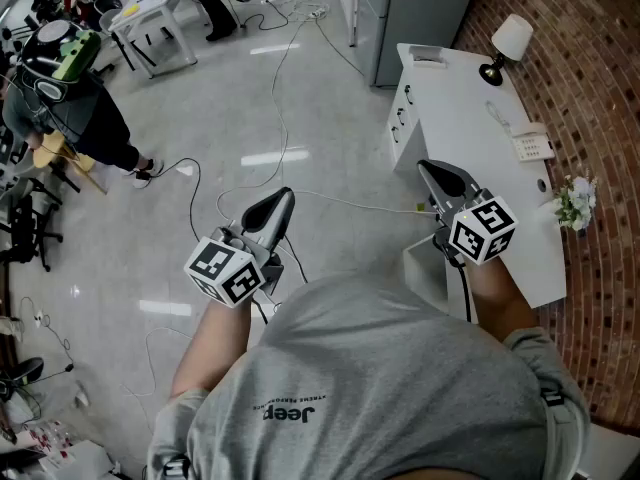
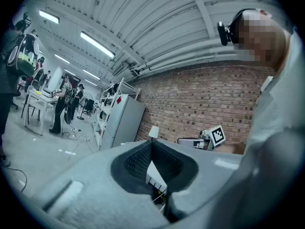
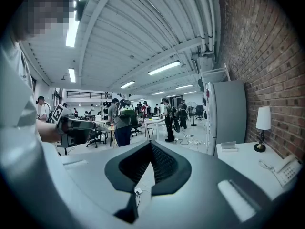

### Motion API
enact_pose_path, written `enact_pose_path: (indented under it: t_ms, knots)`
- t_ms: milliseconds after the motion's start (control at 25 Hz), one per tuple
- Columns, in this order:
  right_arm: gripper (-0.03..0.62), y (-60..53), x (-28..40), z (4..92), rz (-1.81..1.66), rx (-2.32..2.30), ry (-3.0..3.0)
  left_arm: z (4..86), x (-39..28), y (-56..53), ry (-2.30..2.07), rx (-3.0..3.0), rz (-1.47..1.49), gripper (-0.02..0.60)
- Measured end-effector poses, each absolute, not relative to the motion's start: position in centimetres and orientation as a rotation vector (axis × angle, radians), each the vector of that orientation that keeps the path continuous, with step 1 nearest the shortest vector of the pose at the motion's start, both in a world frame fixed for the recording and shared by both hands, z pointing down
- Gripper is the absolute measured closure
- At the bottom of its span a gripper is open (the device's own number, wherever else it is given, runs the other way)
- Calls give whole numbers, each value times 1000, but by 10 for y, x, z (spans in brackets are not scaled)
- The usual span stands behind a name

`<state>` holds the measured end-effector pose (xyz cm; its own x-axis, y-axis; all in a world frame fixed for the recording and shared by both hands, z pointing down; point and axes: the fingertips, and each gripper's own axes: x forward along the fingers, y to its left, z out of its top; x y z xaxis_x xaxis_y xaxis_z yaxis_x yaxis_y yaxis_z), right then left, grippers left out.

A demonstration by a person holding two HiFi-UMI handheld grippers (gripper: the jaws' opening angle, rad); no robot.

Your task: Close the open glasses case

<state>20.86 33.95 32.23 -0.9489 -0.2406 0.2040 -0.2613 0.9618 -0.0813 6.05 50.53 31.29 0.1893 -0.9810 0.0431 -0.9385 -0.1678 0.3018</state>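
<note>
I hold both grippers level in front of my chest, over the floor and short of the white desk (image 1: 462, 118). The left gripper (image 1: 283, 196) is shut with nothing in it, and its tips meet in the left gripper view (image 2: 151, 142). The right gripper (image 1: 428, 168) is also shut and empty, with its tips touching (image 3: 151, 143) near the desk's near left edge. I cannot pick out a glasses case for sure. A small pale item (image 1: 497, 116) lies on the desk beside a white keypad device (image 1: 531, 146).
A table lamp (image 1: 508, 43) stands at the desk's far end and a small flower bunch (image 1: 575, 203) at its right edge by the brick wall (image 1: 590, 78). A grey cabinet (image 1: 420, 8) stands beyond the desk. Cables (image 1: 285, 63) trail over the floor. A person (image 1: 70, 108) stands far left.
</note>
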Motion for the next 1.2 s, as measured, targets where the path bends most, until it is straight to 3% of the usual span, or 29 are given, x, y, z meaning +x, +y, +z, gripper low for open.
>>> enact_pose_path:
  t_ms: [680, 1200]
  knots:
    - [585, 317, 228, 316, 197, 383, -2947, 308, 76, 479, -1835, 2223, -214, 584]
    - [585, 273, 291, 309, 165, 324, -2984, 295, 136, 430, -1884, 2220, -214, 584]
